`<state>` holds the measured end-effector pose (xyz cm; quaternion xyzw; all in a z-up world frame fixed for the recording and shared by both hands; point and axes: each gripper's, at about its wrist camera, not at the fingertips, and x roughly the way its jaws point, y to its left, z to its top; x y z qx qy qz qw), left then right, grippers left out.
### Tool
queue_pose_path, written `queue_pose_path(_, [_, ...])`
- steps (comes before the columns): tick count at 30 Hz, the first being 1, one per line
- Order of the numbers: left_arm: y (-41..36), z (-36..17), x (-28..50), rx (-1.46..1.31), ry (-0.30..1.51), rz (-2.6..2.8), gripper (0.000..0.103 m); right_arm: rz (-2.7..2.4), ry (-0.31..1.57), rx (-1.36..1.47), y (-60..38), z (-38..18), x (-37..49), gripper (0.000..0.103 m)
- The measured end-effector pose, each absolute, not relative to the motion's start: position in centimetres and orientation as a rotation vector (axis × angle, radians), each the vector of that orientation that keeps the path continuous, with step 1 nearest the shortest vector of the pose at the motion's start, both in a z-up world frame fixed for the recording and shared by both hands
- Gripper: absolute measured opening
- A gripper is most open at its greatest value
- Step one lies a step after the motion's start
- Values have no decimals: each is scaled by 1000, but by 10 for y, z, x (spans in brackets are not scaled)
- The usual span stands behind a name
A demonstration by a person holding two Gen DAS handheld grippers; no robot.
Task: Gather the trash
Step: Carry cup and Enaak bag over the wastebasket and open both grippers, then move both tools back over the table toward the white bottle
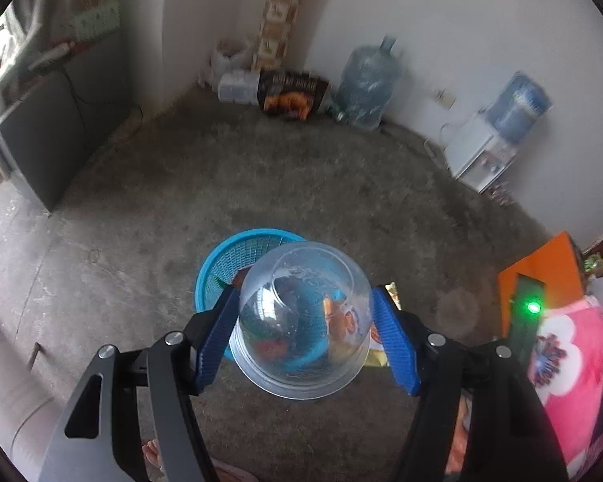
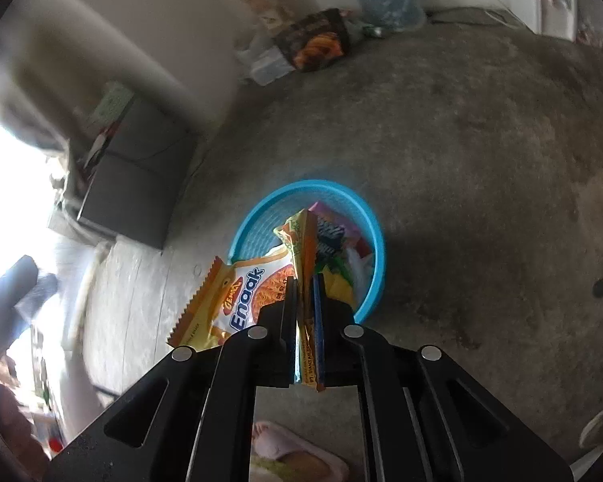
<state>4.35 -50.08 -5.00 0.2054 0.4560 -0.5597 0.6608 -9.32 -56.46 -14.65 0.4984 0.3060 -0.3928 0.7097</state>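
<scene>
Trash held in both grippers, above blue basket (image 2: 376,265) on the floor. Clear plastic cup (image 1: 303,321) clamped between left gripper (image 1: 305,341) pads, wide apart, mouth toward camera, base pointing forward and down; basket rim (image 1: 205,277) just past fingertips, slightly left. Noodle wrapper (image 2: 241,301) pinched in right gripper (image 2: 304,321), jaws nearly closed, long axis running leftward, top edge over basket. Right nearer to dropping. Count: one cup, one held wrapper, one basket, several wrappers already inside.
</scene>
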Motion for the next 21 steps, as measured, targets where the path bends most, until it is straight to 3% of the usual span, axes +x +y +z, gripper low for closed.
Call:
queue_pose_path(2, [-523,-68,46,494,1035,-1239,68,-882,681,1117,-578,-160,-83,14])
queue_pose_path(4, [-545,-93,45,551,1047,-1206,90,-890,698,1145,-587,-179,-77,20])
queue_pose_path(6, [-557,-111,47,615,1035,-1142,91,-880,743,1208,-598,-207,-71,38])
queue_pose_path(10, [-550,-122,61,604,1084,-1104,91,-885,779,1274,-596,-226,-71,39])
queue_pose_path(12, [-539,-110,70,580,1057,-1102,91,-890,768,1269,-591,-223,-77,44])
queue_pose_path(21, [-473,-23,89,500,895,-1106,91,-879,680,1260,-577,-187,-103,47])
